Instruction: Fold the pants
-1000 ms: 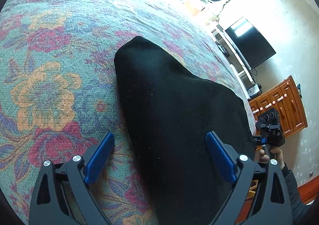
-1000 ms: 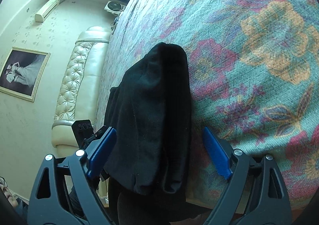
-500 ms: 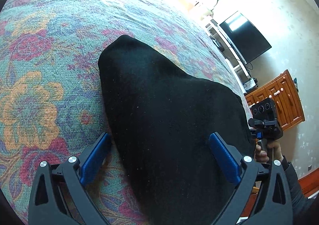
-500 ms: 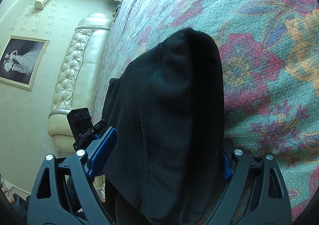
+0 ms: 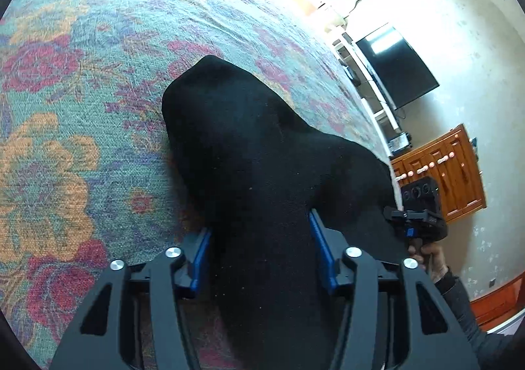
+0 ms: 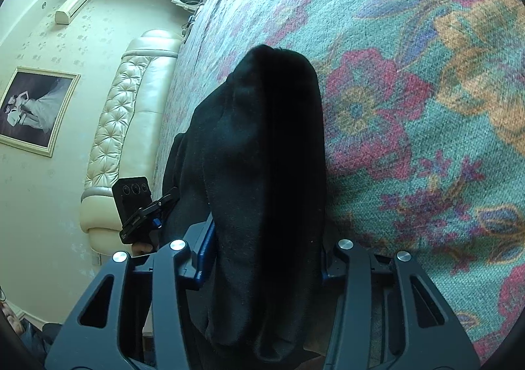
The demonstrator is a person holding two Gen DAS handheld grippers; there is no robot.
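Floral bedspread (image 5: 82, 81): pants (image 5: 256, 166) between tool (image 5: 259, 248) pads.

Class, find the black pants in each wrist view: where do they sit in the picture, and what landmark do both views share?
Left wrist view: black pants fill centre to bottom, between the blue fingers.
Right wrist view: black pants run centre to bottom.
Shared landmark: the floral bedspread underneath.

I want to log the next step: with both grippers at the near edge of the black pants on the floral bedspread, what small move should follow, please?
Probably finish the pinch, then lift slightly: the left gripper and right gripper are both closing with black pants fabric between their jaws, the rest lying flat on the floral bedspread.
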